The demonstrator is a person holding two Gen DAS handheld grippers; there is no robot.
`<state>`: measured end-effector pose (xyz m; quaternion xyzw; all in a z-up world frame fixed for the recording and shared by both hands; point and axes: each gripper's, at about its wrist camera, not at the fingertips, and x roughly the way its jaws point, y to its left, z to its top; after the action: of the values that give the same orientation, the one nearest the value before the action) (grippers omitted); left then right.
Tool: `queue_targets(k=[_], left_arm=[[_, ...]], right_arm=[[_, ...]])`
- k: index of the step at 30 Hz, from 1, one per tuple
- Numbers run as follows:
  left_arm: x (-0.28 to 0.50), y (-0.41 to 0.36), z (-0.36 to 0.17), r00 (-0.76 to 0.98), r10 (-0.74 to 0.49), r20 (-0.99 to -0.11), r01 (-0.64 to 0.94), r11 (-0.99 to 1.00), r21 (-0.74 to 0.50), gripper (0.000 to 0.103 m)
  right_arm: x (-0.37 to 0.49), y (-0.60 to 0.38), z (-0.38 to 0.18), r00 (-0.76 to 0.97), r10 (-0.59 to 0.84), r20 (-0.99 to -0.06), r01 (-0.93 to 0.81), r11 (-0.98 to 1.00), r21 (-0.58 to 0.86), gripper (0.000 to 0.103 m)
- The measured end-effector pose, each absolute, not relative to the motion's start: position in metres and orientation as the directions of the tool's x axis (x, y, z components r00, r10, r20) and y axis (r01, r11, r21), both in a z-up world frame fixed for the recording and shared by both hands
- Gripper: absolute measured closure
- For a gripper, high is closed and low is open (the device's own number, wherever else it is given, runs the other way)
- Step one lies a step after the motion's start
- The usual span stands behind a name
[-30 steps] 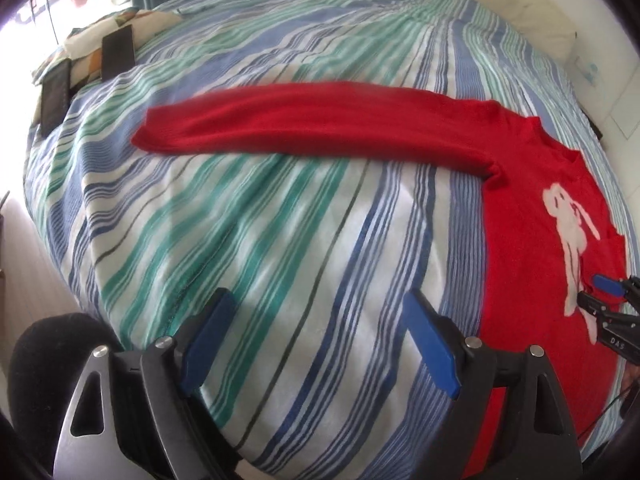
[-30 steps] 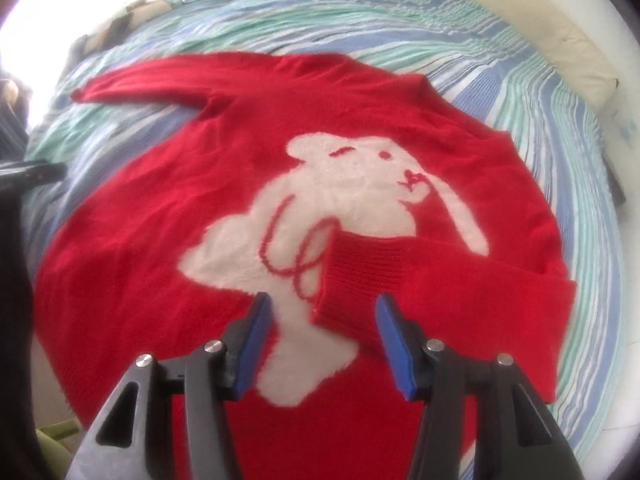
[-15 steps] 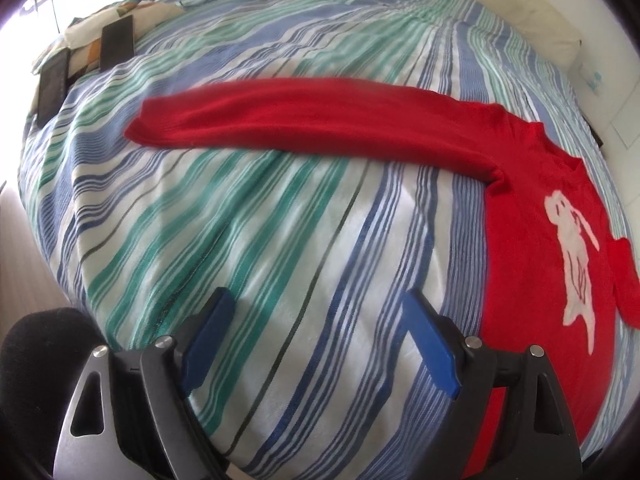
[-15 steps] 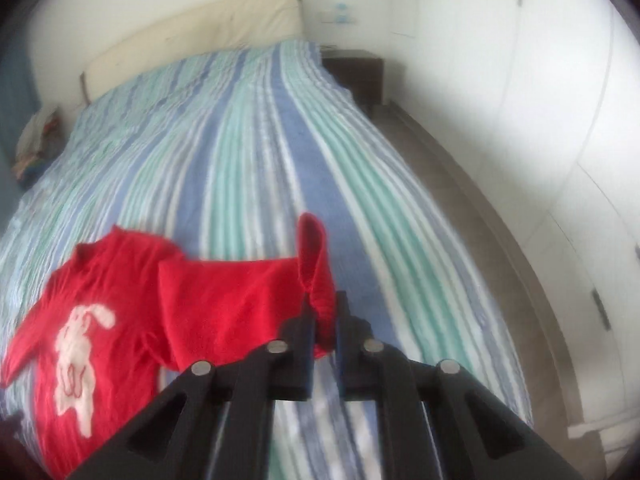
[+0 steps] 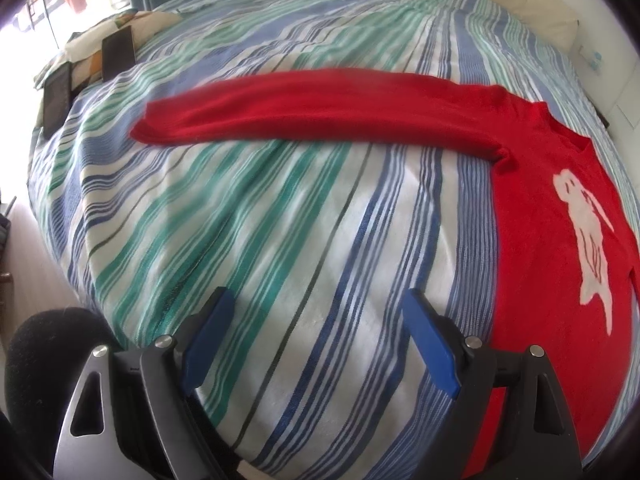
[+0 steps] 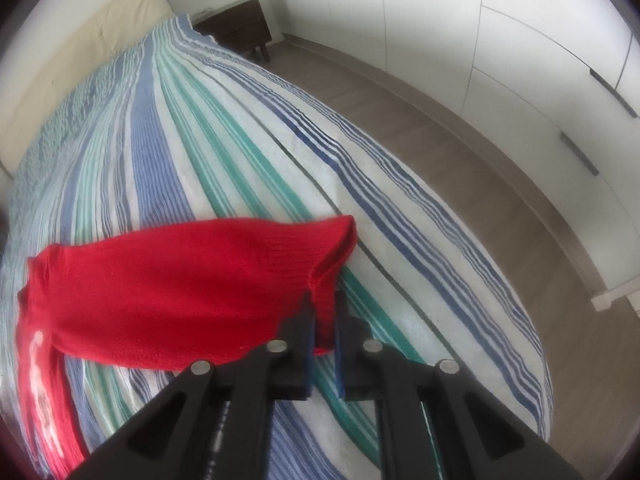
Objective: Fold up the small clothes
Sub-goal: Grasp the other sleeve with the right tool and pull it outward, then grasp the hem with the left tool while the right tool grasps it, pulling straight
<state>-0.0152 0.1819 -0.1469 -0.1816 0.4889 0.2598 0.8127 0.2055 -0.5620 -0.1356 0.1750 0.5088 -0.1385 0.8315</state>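
Observation:
A red sweater (image 5: 532, 216) with a white rabbit design lies on the striped bed. One long sleeve (image 5: 320, 108) stretches flat to the left across the bedspread. My left gripper (image 5: 320, 344) is open and empty, hovering over the bedspread, near of that sleeve. My right gripper (image 6: 323, 320) is shut on the cuff of the other red sleeve (image 6: 192, 288) and holds it stretched out to the right above the bed, away from the sweater body (image 6: 36, 380).
The striped bedspread (image 5: 256, 248) covers the whole bed. Dark flat items (image 5: 116, 52) lie at the far left bed edge. A dark nightstand (image 6: 236, 26), wooden floor (image 6: 480, 176) and white wardrobe doors (image 6: 520, 40) lie right of the bed.
My right gripper closed on the folded-in sleeve's cuff and pulled it outward to the right, unfolding it off the sweater front. The left gripper stayed open and barely shifted.

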Motion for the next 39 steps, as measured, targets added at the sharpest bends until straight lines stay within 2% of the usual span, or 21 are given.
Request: queue_targets(k=[4, 13, 16, 18, 20, 21, 23, 25, 28, 31, 34, 36, 39], left_arm=[[-0.015, 0.180, -0.148, 0.382, 0.249, -0.890, -0.592, 0.805, -0.029, 0.015], [-0.014, 0.183, -0.150, 0.380, 0.234, -0.895, -0.594, 0.803, -0.042, 0.015], [-0.013, 0.181, -0.149, 0.380, 0.238, -0.894, -0.592, 0.805, -0.037, 0.015], [-0.014, 0.182, -0.148, 0.382, 0.232, -0.895, -0.591, 0.805, -0.043, 0.015], [-0.017, 0.182, -0.143, 0.385, 0.200, -0.901, -0.588, 0.806, -0.072, 0.016], [-0.021, 0.180, -0.138, 0.392, 0.167, -0.905, -0.575, 0.812, -0.099, 0.016], [-0.031, 0.171, -0.127, 0.426, 0.061, -0.903, -0.508, 0.842, -0.183, 0.016], [-0.041, 0.152, -0.120, 0.433, -0.043, -0.901, -0.408, 0.881, -0.238, 0.016], [-0.053, 0.120, -0.126, 0.376, -0.142, -0.916, -0.307, 0.913, -0.268, 0.016], [-0.056, 0.100, -0.142, 0.341, -0.227, -0.912, -0.293, 0.896, -0.333, 0.021], [-0.050, 0.093, -0.156, 0.317, -0.250, -0.915, -0.314, 0.882, -0.350, 0.028], [-0.048, 0.088, -0.161, 0.304, -0.255, -0.918, -0.309, 0.885, -0.348, 0.033], [-0.048, 0.082, -0.165, 0.287, -0.275, -0.918, -0.282, 0.891, -0.355, 0.047]], right_arm=[[0.208, -0.554, -0.143, 0.433, -0.092, -0.897, 0.377, 0.922, 0.088, 0.096], [0.208, -0.560, -0.148, 0.424, -0.122, -0.897, 0.384, 0.922, 0.056, 0.098], [0.208, -0.560, -0.146, 0.428, -0.123, -0.895, 0.392, 0.918, 0.061, 0.094], [0.204, -0.559, -0.142, 0.437, -0.133, -0.889, 0.408, 0.911, 0.064, 0.085], [0.195, -0.557, -0.136, 0.430, -0.173, -0.886, 0.435, 0.900, 0.035, 0.056], [0.189, -0.557, -0.131, 0.426, -0.197, -0.883, 0.455, 0.890, 0.020, 0.050], [0.173, -0.556, -0.115, 0.436, -0.230, -0.870, 0.482, 0.876, 0.010, 0.048], [0.155, -0.543, -0.091, 0.481, -0.222, -0.848, 0.428, 0.904, 0.006, 0.048], [0.125, -0.489, -0.063, 0.523, -0.077, -0.849, 0.199, 0.979, 0.033, 0.047], [0.089, -0.418, -0.066, 0.409, 0.244, -0.879, -0.041, 0.967, 0.249, 0.047], [0.056, -0.348, -0.095, 0.234, 0.486, -0.842, -0.170, 0.873, 0.457, 0.048], [0.041, -0.317, -0.119, 0.144, 0.553, -0.821, -0.185, 0.830, 0.527, 0.048], [0.031, -0.293, -0.145, 0.084, 0.541, -0.837, -0.182, 0.834, 0.521, 0.048]])
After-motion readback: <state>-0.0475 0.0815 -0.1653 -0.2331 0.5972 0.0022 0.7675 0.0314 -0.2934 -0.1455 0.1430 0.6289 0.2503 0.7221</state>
